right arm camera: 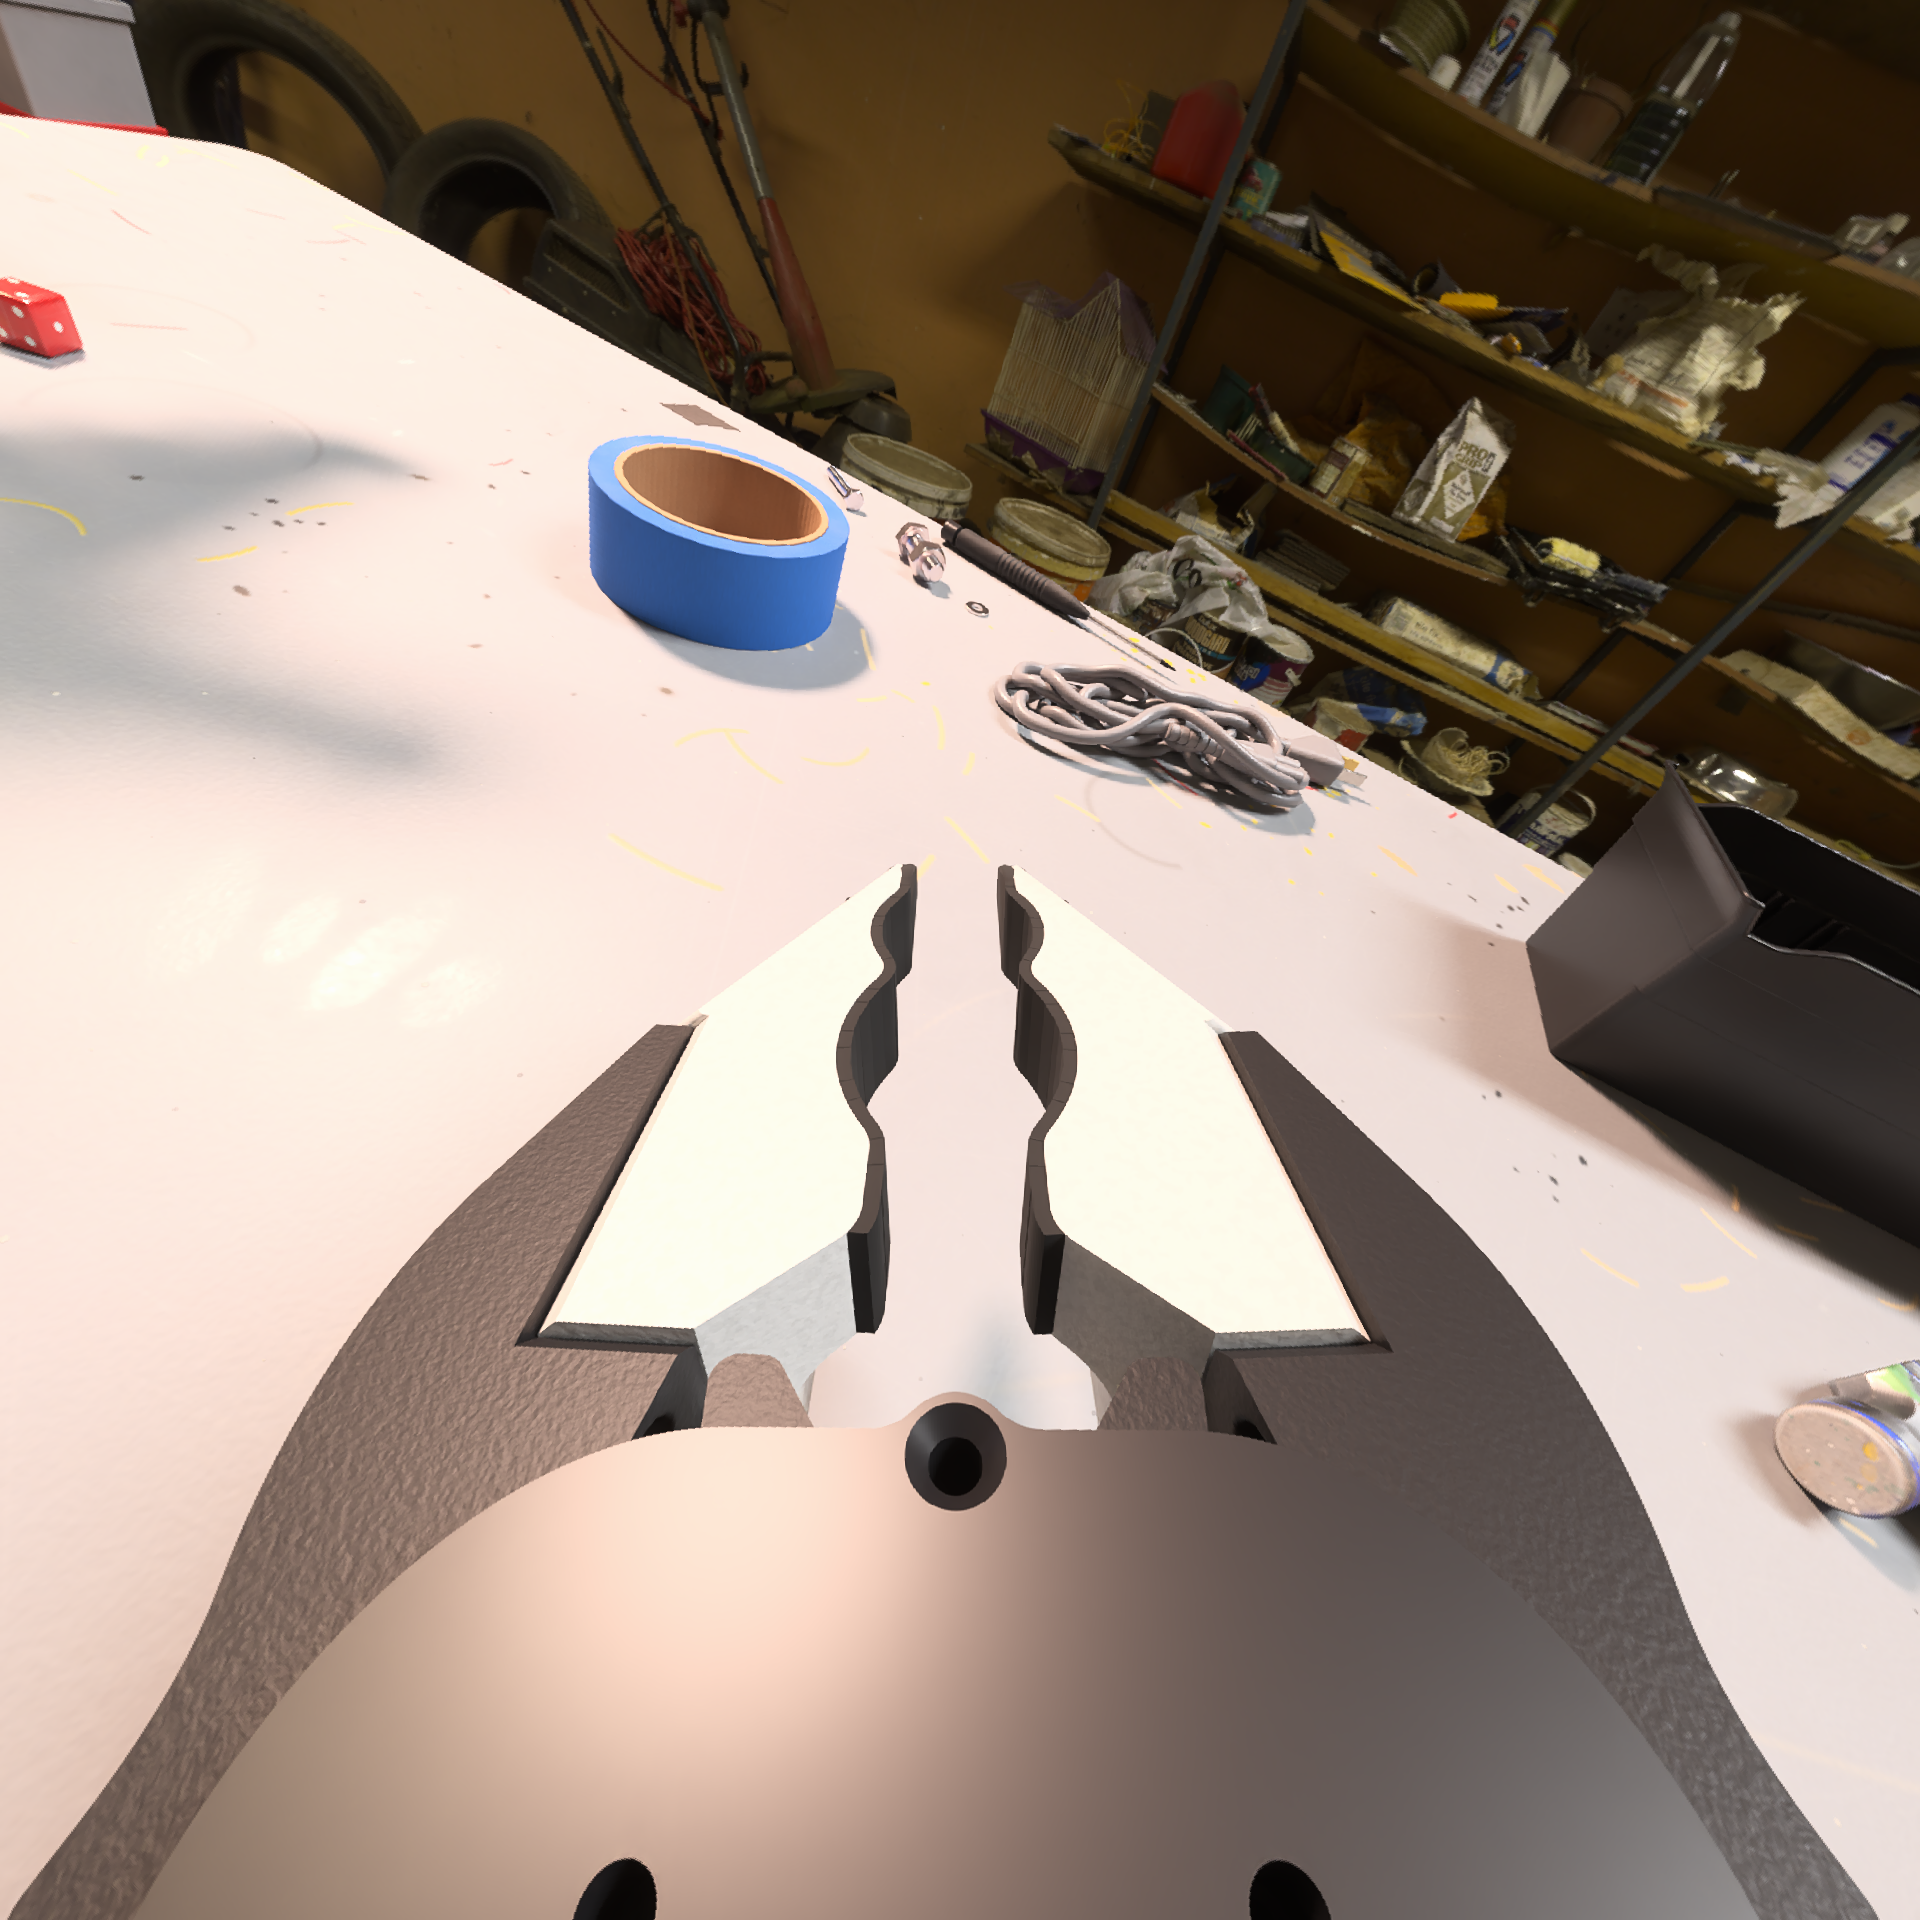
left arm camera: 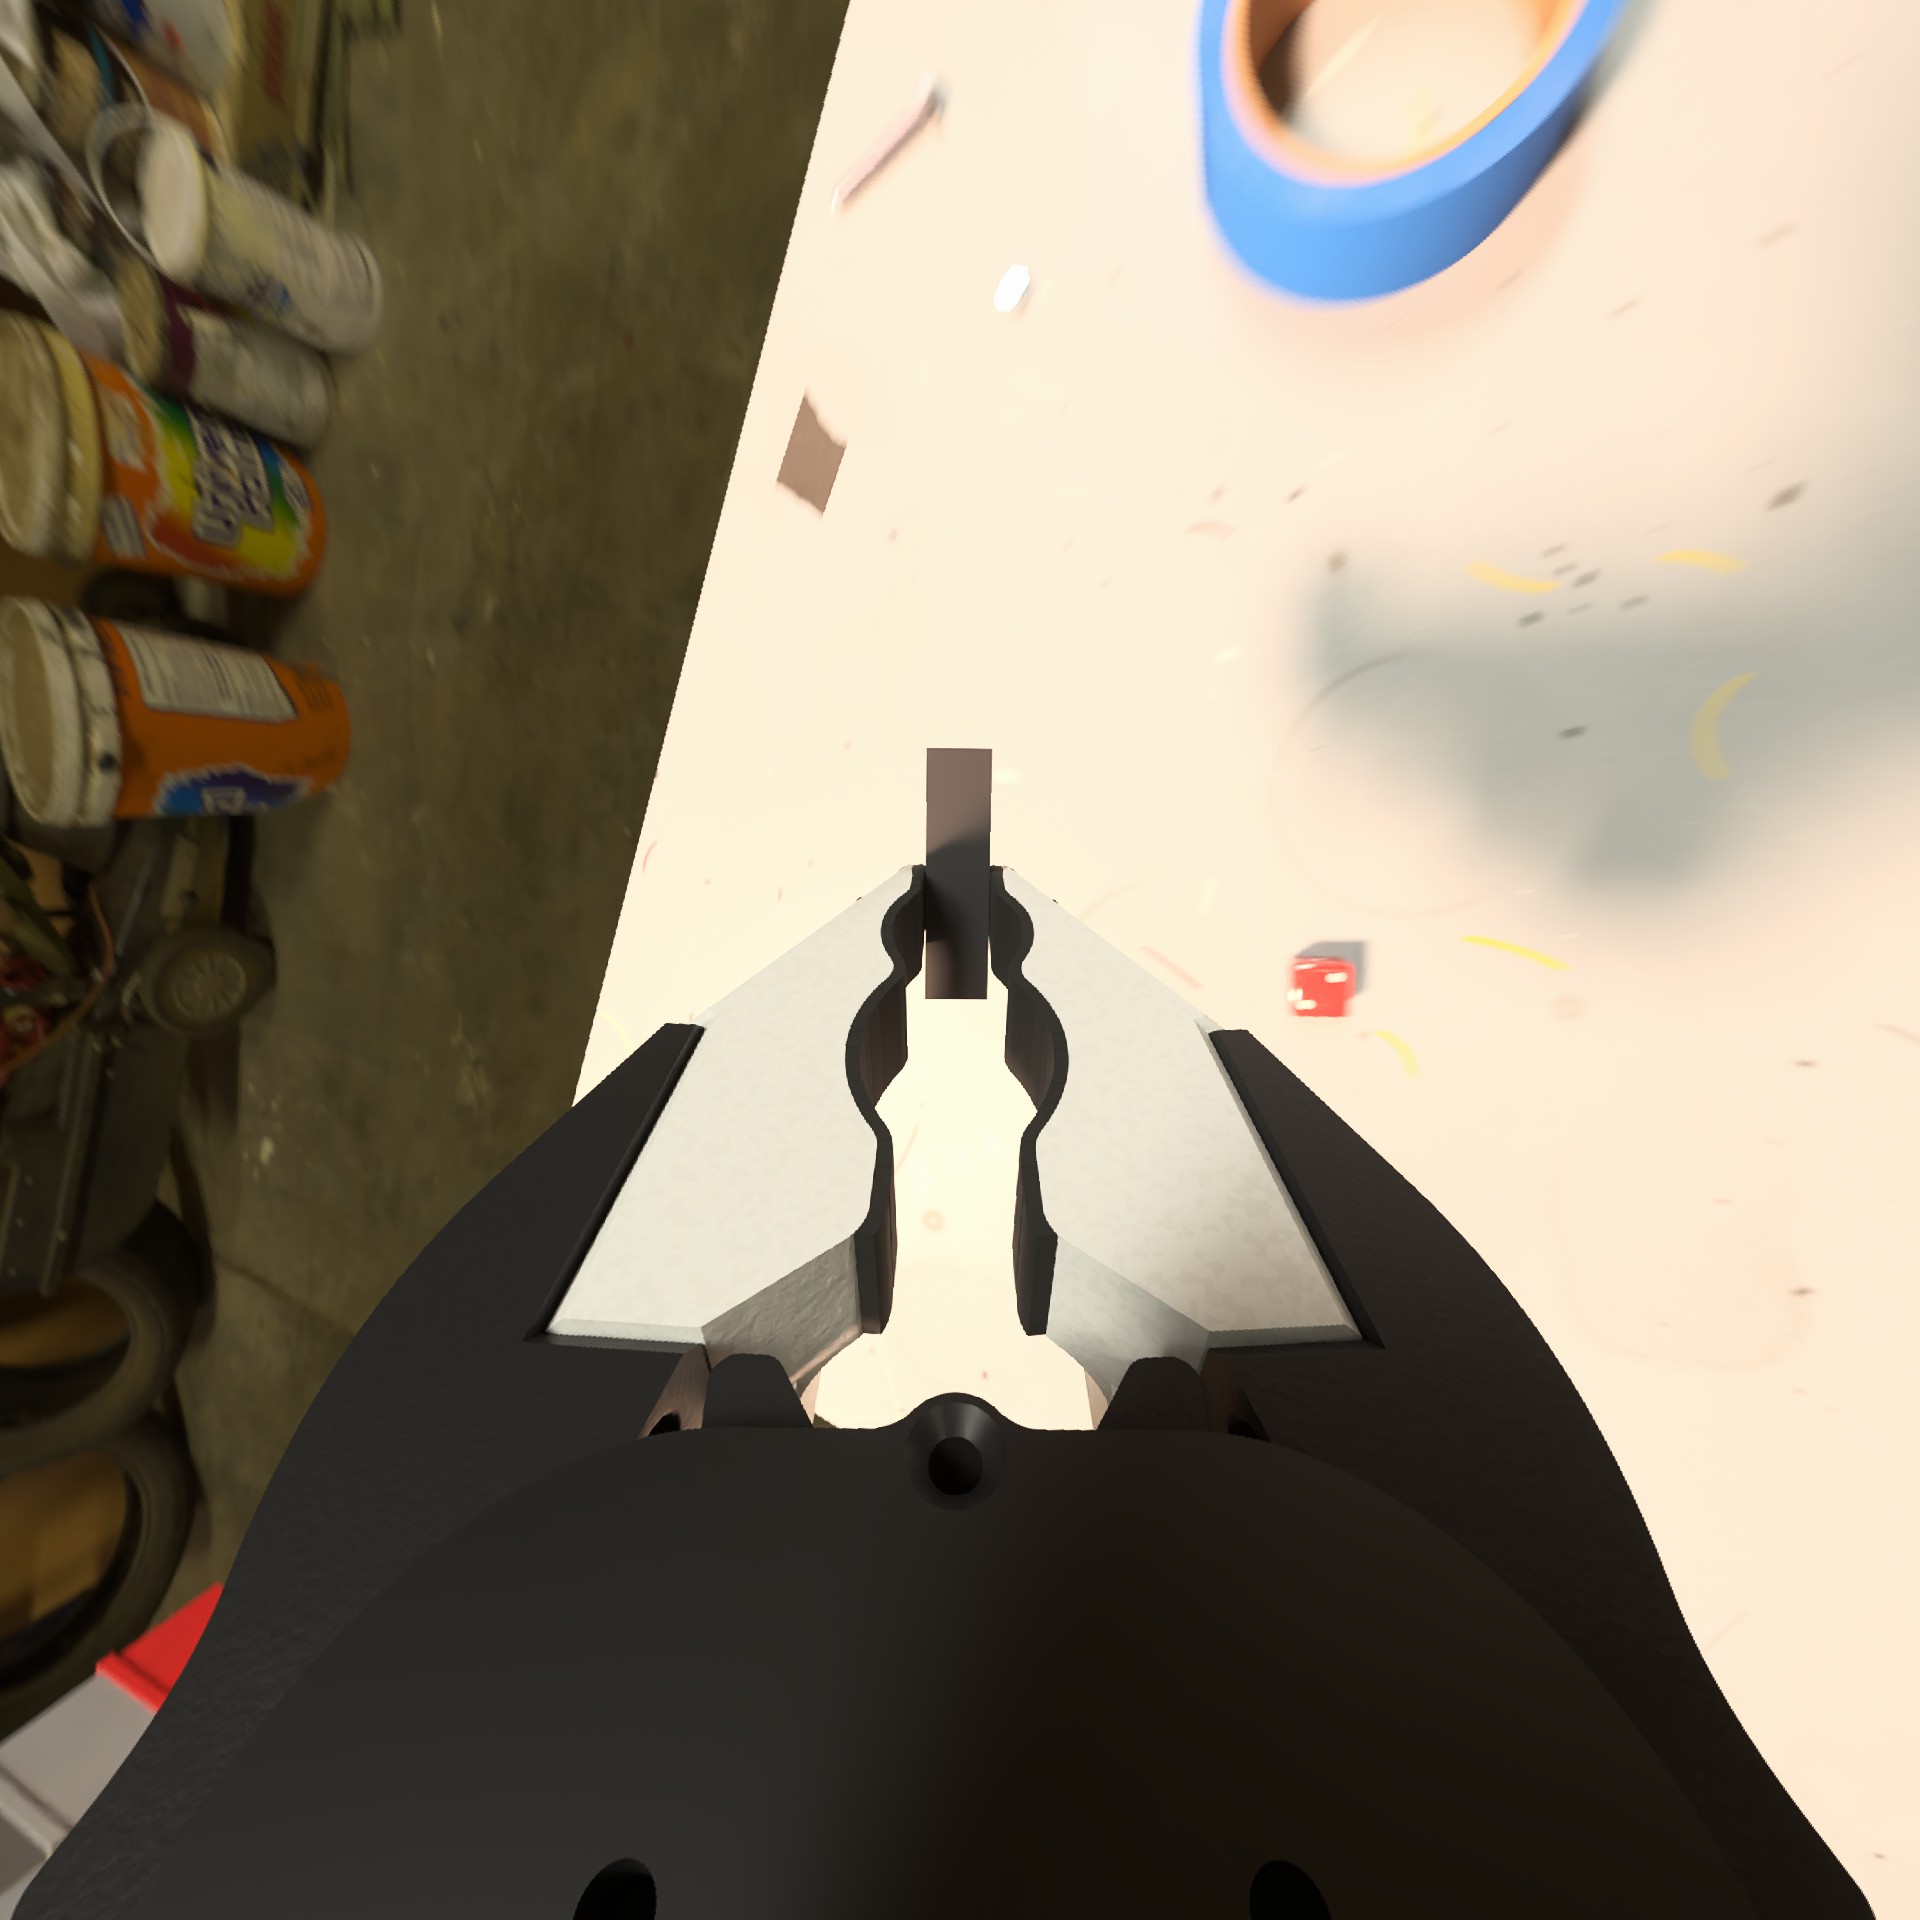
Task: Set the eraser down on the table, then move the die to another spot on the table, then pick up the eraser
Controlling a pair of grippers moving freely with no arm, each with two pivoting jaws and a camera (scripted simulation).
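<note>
Brown-grey eraser [left arm camera: 957,831], red die [right arm camera: 36,320] w/ white pips, blue tape roll [right arm camera: 717,545] w/ tan core, pale speckled table [right arm camera: 312,935].

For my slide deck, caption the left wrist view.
Left gripper holds the eraser above the table, near the red die.

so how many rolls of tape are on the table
1. A single blue tape roll lies flat on the table, left of the grey cable bundle; the left wrist view shows the same roll at its top edge. More could lie outside both views.
</note>
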